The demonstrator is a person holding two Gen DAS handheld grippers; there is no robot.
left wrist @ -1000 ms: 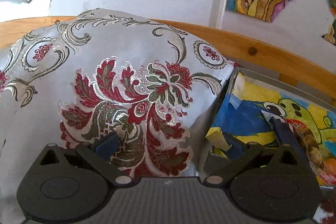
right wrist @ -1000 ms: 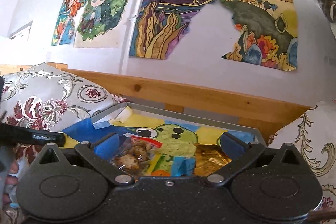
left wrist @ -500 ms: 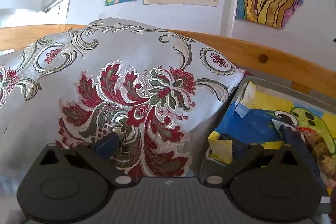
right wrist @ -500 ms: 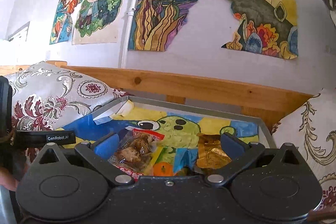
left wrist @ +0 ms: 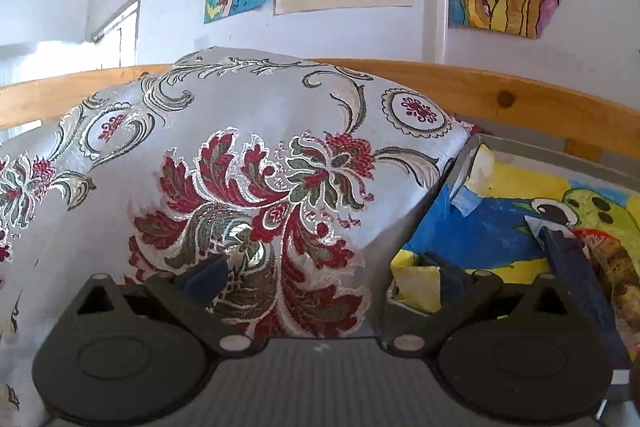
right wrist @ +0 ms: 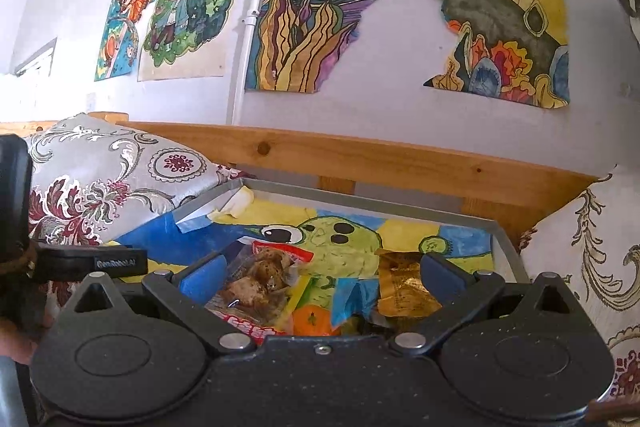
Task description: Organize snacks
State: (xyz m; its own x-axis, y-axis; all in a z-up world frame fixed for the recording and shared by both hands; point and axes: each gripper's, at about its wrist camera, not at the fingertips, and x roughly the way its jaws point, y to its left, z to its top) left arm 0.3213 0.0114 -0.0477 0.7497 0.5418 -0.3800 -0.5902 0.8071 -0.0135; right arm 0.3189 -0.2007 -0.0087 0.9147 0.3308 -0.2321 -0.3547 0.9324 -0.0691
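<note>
Left wrist view: my left gripper [left wrist: 320, 273] has its fingers spread wide, nothing between them. It points at a brocade cushion [left wrist: 256, 179] filling 9 to 12 o'clock. At 3 o'clock, the corner of the grey tray [left wrist: 466, 157], lined with a painted sheet; a dark blue finger of the other tool cuts in at 4 o'clock. No snack is within this gripper's reach.

Right wrist view: left tool's black arm at 9 o'clock, cushion behind it. My right gripper [right wrist: 320, 273] is also wide open and empty, hovering over the tray [right wrist: 508, 247]. All snacks sit in the tray, near 6 o'clock between the fingers:
- clear packet [right wrist: 256, 281], brown chunks inside, red print on the edges, crinkly film, nearest the left finger
- orange-printed wrapper [right wrist: 310, 319] dead centre, partly hidden by the gripper body
- gold foil packet [right wrist: 402, 285], creased, just beside the right finger

A second cushion [right wrist: 580, 267] sits at 3 o'clock.

My read: approach stage before a pick, no sorting done yet. Next move needs the right gripper lowered onto one packet only. The clear packet and the wrapper look to overlap, so go for the gold one or take the clear one by its free edge. Film and foil will likely slip and crumple.
</note>
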